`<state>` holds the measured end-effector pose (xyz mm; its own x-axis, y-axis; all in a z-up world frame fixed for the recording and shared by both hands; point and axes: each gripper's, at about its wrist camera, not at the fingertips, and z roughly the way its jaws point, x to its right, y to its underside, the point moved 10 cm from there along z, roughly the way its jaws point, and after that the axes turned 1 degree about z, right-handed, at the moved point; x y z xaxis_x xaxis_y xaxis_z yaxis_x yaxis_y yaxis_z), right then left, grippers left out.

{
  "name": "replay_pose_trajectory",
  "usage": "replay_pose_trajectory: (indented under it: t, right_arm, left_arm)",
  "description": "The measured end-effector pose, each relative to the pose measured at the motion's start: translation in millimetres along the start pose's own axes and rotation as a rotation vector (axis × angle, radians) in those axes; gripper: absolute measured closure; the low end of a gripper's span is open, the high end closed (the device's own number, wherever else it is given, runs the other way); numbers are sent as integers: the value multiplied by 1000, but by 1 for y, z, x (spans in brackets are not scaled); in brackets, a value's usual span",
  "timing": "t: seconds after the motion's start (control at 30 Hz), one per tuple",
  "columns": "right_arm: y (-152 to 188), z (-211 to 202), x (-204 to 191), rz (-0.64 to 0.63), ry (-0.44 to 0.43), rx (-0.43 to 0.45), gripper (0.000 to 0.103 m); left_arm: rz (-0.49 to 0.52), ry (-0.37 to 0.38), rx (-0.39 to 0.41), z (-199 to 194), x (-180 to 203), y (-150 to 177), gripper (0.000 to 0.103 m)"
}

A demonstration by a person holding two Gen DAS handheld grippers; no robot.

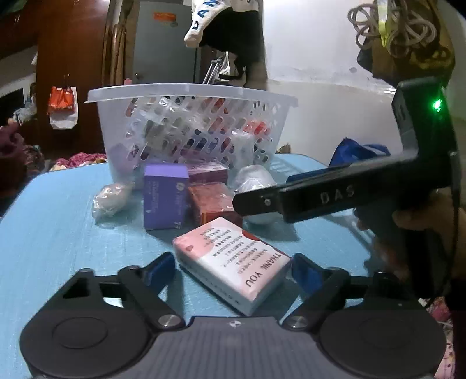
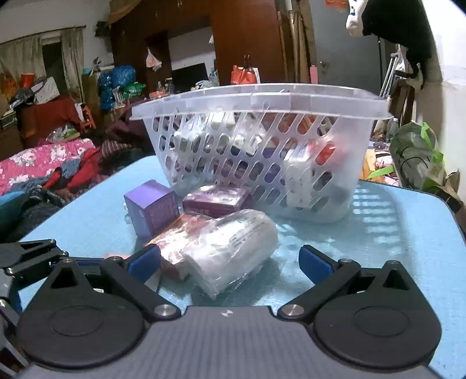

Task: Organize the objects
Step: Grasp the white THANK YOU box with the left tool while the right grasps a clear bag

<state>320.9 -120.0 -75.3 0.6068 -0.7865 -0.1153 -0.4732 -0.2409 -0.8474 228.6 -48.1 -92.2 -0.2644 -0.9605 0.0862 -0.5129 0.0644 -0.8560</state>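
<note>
A white perforated basket point(image 1: 186, 96) point(image 2: 335, 105) with several packets inside stands on the blue table point(image 1: 58, 233) point(image 2: 393, 247). In front of it lie a purple box point(image 1: 164, 198) point(image 2: 151, 207), a dark purple box point(image 1: 208, 172) point(image 2: 217, 198), a red box point(image 1: 211, 201) and plastic-wrapped bundles point(image 1: 112, 198) point(image 1: 256, 177). My left gripper point(image 1: 233, 269) is open around a pink and white "THANK YOU" box point(image 1: 233, 262). My right gripper point(image 2: 230, 261) is open around a plastic-wrapped white bundle point(image 2: 233, 245); its black body shows in the left wrist view point(image 1: 335, 198).
A bed with pink floral bedding point(image 2: 43, 163) and clutter lies left of the table. A blue bag point(image 1: 361, 151) and a green-taped plastic bag point(image 2: 416, 151) sit beyond the table's right edge. Clothes hang above point(image 1: 227, 26).
</note>
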Motion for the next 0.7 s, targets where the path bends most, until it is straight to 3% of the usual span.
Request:
replay_pose_trajectory:
  t: [0.27, 0.33, 0.37, 0.53, 0.6, 0.7]
  right_arm:
    - [2, -1, -4, -16, 3, -5, 12]
    - [0, -3, 1, 10, -3, 8, 29]
    - [-2, -3, 3, 25, -3, 10, 31]
    - [-3, -5, 5, 36, -6, 17, 33]
    - [-4, -8, 6, 33, 12, 34, 33]
    - [-7, -10, 6, 31, 20, 53, 33]
  left_arm:
    - [8, 31, 35, -11, -2, 5, 21]
    - [3, 45, 40, -9, -1, 4, 19]
    - [0, 45, 42, -7, -1, 3, 18]
    - [25, 5, 53, -1, 2, 2, 19]
    - [14, -1, 66, -3, 0, 1, 27]
    - [-13, 35, 89, -9, -2, 1, 30]
